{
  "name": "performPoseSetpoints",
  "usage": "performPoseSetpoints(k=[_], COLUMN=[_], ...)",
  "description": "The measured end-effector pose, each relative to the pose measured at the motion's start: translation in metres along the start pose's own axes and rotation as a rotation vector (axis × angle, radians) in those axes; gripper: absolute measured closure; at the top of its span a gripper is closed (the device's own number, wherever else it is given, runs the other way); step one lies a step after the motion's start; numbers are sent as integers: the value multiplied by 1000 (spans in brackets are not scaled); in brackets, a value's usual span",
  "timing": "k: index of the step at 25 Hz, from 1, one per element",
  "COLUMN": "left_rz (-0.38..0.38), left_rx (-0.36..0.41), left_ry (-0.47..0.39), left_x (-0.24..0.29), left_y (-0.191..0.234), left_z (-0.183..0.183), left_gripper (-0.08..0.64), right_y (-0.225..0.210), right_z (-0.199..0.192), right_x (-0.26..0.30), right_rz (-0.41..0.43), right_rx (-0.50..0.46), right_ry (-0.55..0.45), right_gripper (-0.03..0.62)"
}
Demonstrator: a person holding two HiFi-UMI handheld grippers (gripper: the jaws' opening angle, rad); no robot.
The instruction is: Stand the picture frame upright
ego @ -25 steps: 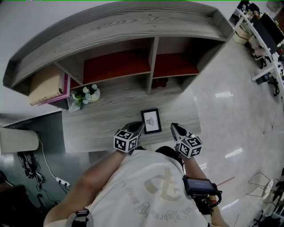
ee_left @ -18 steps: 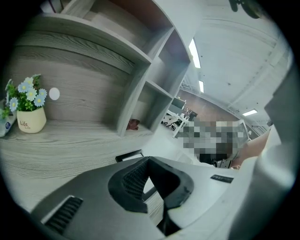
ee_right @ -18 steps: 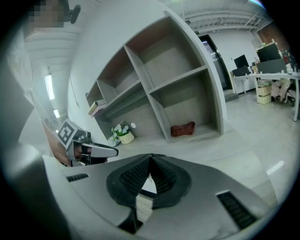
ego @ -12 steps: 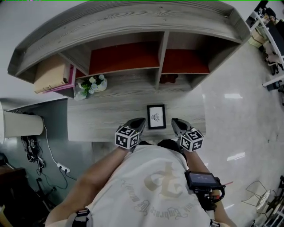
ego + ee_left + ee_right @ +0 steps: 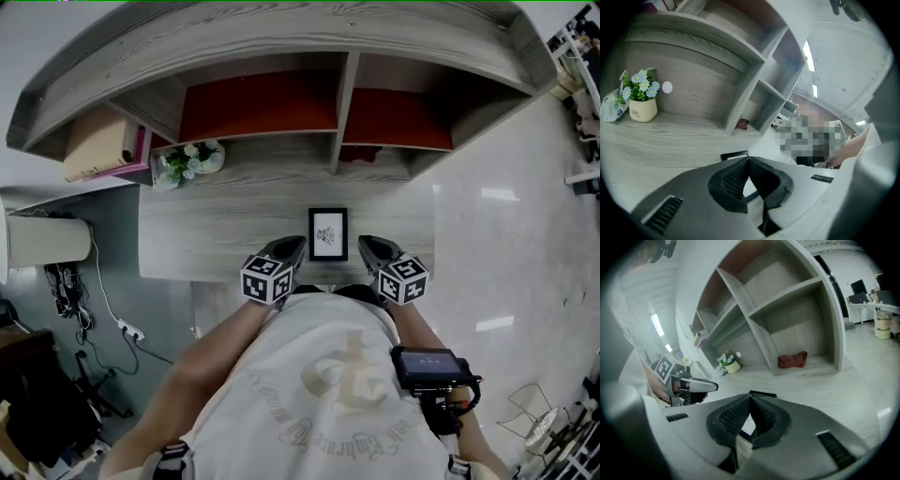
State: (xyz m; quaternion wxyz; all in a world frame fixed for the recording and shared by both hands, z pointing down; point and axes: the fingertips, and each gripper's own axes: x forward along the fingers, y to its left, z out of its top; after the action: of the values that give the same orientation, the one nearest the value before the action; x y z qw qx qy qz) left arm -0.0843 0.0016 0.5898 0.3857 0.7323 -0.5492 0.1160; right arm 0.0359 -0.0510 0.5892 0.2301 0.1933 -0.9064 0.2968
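A black picture frame point(image 5: 327, 234) with a white mat and a small drawing lies flat on the grey wood desk point(image 5: 206, 244), near its front edge. My left gripper point(image 5: 296, 246) hovers just left of the frame, jaws shut and empty. My right gripper point(image 5: 362, 244) hovers just right of it, also shut with nothing held. In the left gripper view the frame's far edge point(image 5: 733, 154) peeks over the shut jaws point(image 5: 749, 161). The right gripper view shows the frame's edge point(image 5: 763, 393) past the closed jaws point(image 5: 750, 400), and the left gripper point(image 5: 689, 386) off to the left.
A shelf unit with red-backed compartments point(image 5: 258, 103) rises behind the desk. A small pot of flowers point(image 5: 187, 161) stands at the desk's back left, next to a tan box point(image 5: 94, 145). A dark red object point(image 5: 792, 360) sits in a lower cubby.
The head view has shifted, so the desk and frame sit higher and squarer in it. Both grippers stay shut on either side of the frame, which still lies flat.
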Motion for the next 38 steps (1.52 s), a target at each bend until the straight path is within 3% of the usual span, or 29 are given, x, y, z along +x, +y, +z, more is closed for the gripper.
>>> performPoseSetpoints(k=[13,15,18,20,23,25,29,35,38], left_rz=[70,68,71,74,69,73,110,165,177], left_rx=[-98,-107,-110,-119,-154,-194,-254,-235,-220], left_ry=[71,92,127,153,186,213,259,344,395], left_x=[28,33,41,47,57,64,73,86,90], left_y=[22,23,24,25,26,28,38,45,43], left_z=[-27,-31,-37,-40,-45,-50,-54,-59,-66], left_gripper=[557,529,488,439,384,379,380,379,379], right_y=[-9,-12,-19,-24,-31,-33,-37,-39,-37], right_z=[-24,-29,-35,-38,-42,-48,-55,-60,-67], right_x=[44,50,56,59,65,69,76,87,91], right_rz=[87,90,83,73,54,52,34,2,-20], right_rx=[23,28,69,115,159,192,245,298,286], right_ry=[163,192,219,234,255,284,337,397,450], right_gripper=[586,586,578,524,520,466,466,466,423])
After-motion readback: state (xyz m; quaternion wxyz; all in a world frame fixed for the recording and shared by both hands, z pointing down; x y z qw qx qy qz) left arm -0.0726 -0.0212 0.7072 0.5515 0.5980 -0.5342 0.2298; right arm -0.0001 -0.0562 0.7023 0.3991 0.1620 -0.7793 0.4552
